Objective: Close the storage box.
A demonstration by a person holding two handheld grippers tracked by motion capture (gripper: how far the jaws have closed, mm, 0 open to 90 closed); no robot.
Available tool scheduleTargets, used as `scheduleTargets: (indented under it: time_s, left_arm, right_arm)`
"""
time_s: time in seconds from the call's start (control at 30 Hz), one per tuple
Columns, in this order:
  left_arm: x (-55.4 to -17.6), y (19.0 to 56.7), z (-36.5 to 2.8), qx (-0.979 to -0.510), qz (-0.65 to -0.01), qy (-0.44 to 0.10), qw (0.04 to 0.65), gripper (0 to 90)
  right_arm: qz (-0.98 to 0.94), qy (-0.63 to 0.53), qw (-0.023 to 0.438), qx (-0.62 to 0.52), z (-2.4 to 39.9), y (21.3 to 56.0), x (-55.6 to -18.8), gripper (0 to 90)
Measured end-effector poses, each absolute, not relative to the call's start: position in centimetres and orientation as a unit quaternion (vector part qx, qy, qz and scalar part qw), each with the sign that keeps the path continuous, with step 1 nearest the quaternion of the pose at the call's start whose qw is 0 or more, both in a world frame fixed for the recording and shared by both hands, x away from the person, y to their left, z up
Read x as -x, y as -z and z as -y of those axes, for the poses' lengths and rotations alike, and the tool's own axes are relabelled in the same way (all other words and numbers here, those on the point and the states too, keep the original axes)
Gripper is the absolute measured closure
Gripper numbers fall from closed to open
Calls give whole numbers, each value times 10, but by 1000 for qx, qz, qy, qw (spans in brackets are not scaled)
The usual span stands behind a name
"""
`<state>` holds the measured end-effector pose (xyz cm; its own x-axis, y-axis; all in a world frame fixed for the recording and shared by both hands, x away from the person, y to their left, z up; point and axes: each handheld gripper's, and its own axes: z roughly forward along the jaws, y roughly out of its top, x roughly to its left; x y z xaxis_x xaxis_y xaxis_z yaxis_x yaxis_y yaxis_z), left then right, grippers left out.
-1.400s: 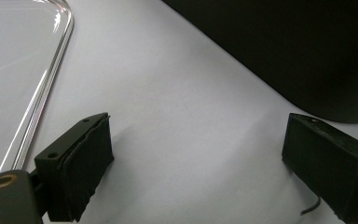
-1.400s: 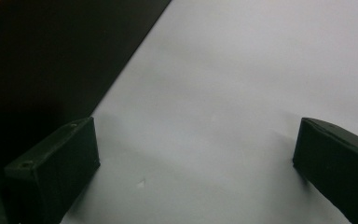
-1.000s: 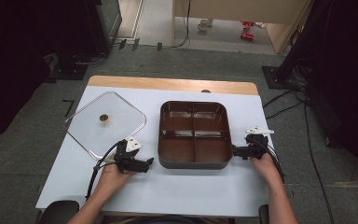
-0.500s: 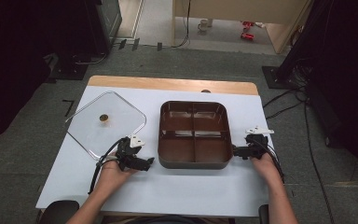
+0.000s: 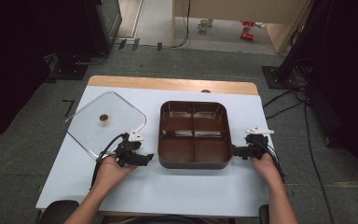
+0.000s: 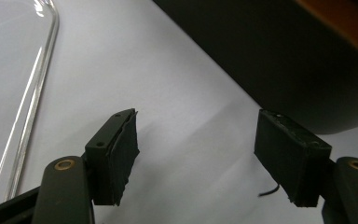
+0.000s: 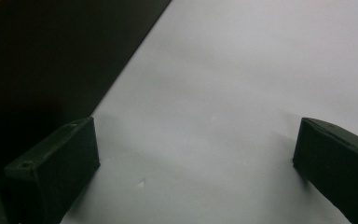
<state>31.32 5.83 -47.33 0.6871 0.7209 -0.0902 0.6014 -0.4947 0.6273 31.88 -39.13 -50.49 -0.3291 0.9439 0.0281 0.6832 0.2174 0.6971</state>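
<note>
Brown tray (image 5: 194,134), 4 compartments, all bare, sits mid worktop (image 5: 177,186), roughly square, sides parallel w/ worktop edges. Clear lid (image 5: 103,122) lies flat to its left, knob up. L gripper (image 5: 142,158) low at tray's near-left corner, jaws just been closing, nothing btwn them. R gripper (image 5: 235,151) at tray's right wall, jaws spread, hand low on worktop
</note>
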Motion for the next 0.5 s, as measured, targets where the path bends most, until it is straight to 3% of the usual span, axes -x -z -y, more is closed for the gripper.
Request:
scheduleTargets:
  time_s: [0.5]
  left_arm:
    - [-319,459,-81,-850,-392,-95,338,280]
  right_arm:
    - [-752,-315,208,-541,391,505,-319,0]
